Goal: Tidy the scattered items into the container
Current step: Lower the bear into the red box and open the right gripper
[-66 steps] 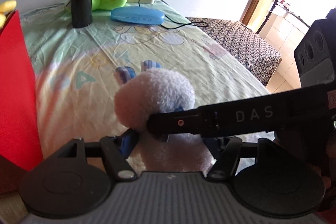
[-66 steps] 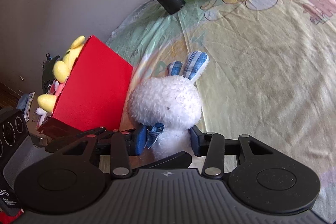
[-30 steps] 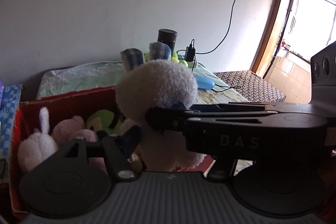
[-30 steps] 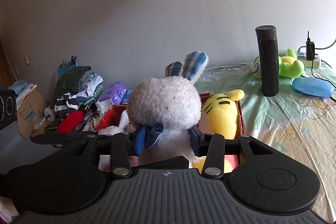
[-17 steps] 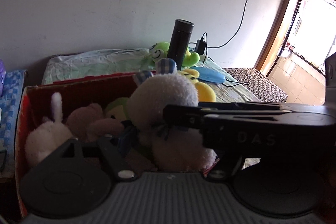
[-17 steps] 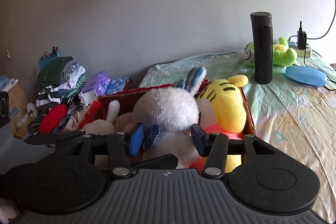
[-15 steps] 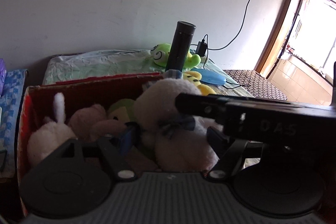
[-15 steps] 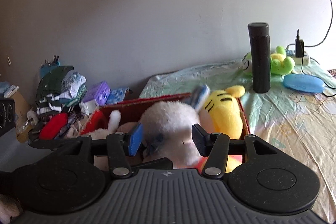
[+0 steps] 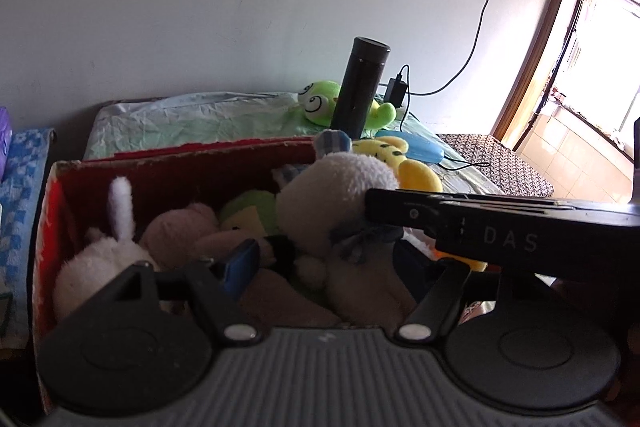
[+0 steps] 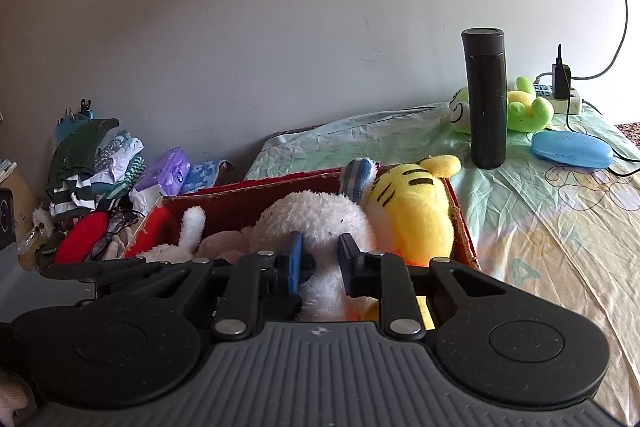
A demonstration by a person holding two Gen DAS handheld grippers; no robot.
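On the sheeted bed [image 10: 540, 227], both tongs [image 9: 320, 259] [image 10: 319, 257] gape over the boxed bunny [image 10: 316, 219].

In the lower half of the frame the left gripper [image 9: 324, 267] has its fingers spread wide, its blue-padded left finger [image 9: 240, 263] clear of the toys. Between the fingers a white plush rabbit [image 9: 340, 211] with a blue bow lies in the red box [image 9: 176, 155], beside a pink plush [image 9: 180, 231], a green plush [image 9: 248, 211] and a small white bunny [image 9: 100, 259]. A yellow tiger plush [image 9: 404, 167] sits behind the rabbit. The right gripper [image 9: 480, 227], marked DAS, crosses from the right edge, touching the rabbit. At upper centre, on the bedsheet [image 9: 192, 119], a black flask [image 9: 360, 87] stands before a green frog plush [image 9: 320, 103] and a blue case [image 9: 420, 147].
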